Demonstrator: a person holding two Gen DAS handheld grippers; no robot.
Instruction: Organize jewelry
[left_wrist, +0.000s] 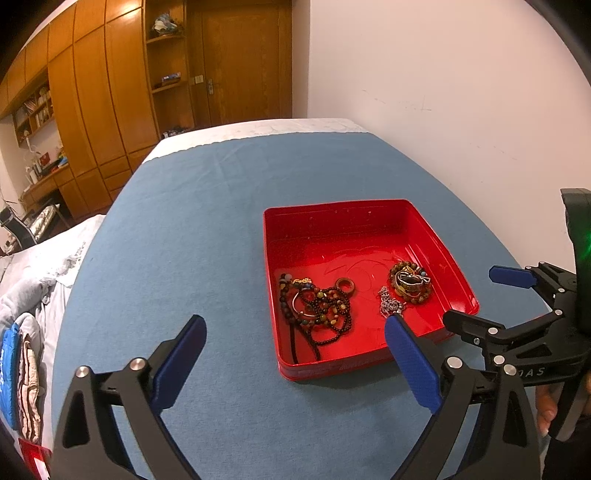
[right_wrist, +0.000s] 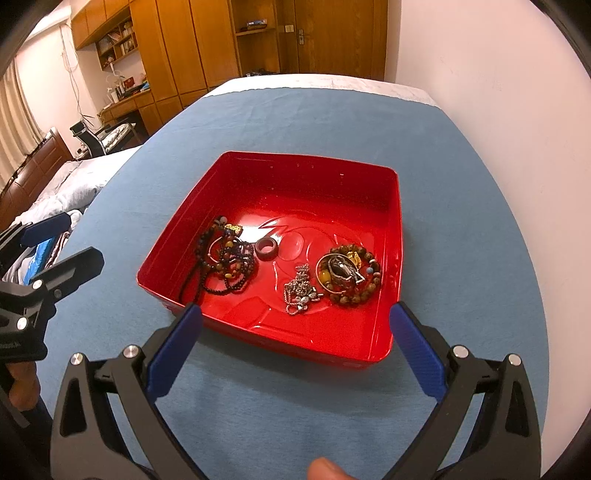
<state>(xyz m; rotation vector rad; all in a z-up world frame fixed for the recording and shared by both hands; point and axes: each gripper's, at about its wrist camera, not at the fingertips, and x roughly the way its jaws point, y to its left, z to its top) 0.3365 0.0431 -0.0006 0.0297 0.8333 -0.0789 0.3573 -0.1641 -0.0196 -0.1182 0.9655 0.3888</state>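
Your right gripper (right_wrist: 295, 332) and left gripper (left_wrist: 295, 350) both hang spread wide, empty, just short of the red tin (right_wrist: 384, 206). Inside it lie dark bead strands (right_wrist: 225, 262), a silver chain (right_wrist: 300, 286) and a brown bead bracelet (right_wrist: 349, 273).

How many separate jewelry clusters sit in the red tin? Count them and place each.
3, plus a loose ring: dark bead tangle at left, silver chain in the middle, brown bead bracelet pile at right. Pieces inside piles may be hidden.
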